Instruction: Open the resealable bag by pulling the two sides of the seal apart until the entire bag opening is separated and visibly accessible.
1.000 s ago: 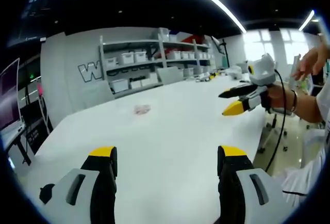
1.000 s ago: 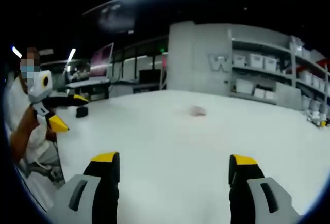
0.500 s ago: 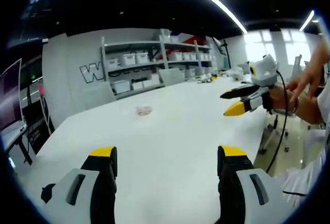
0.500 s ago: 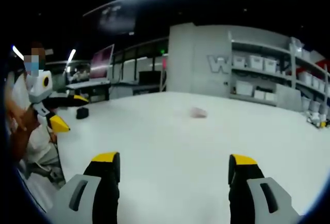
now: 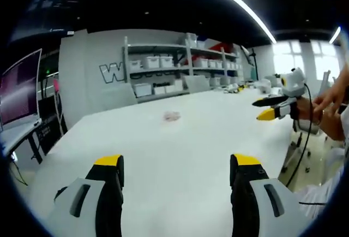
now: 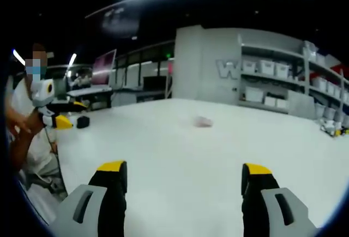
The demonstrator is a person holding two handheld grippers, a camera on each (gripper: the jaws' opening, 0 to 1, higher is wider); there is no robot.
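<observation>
A small, pinkish resealable bag (image 5: 172,116) lies flat far out on the white table (image 5: 163,155), well beyond both grippers. In the left gripper view, my left gripper (image 5: 177,163) hovers open over the near table with nothing between its yellow-tipped jaws. At the right edge of the table a hand holds my right gripper (image 5: 263,108), which is open too. The right gripper view shows the bag (image 6: 203,121) ahead, past the wide-spread jaws of my right gripper (image 6: 184,167). The left gripper (image 6: 68,113) is at the far left there, held by a person.
Shelves with white bins (image 5: 163,62) line the back wall. Monitors (image 5: 19,87) stand on desks at the left. A small black object (image 6: 83,121) sits near the table's left edge in the right gripper view. The person (image 6: 22,133) stands at the table's near corner.
Both views have shifted a little with the hands, so the right gripper now looks smaller and farther right in the left gripper view. The bag has not moved. Both grippers stay open.
</observation>
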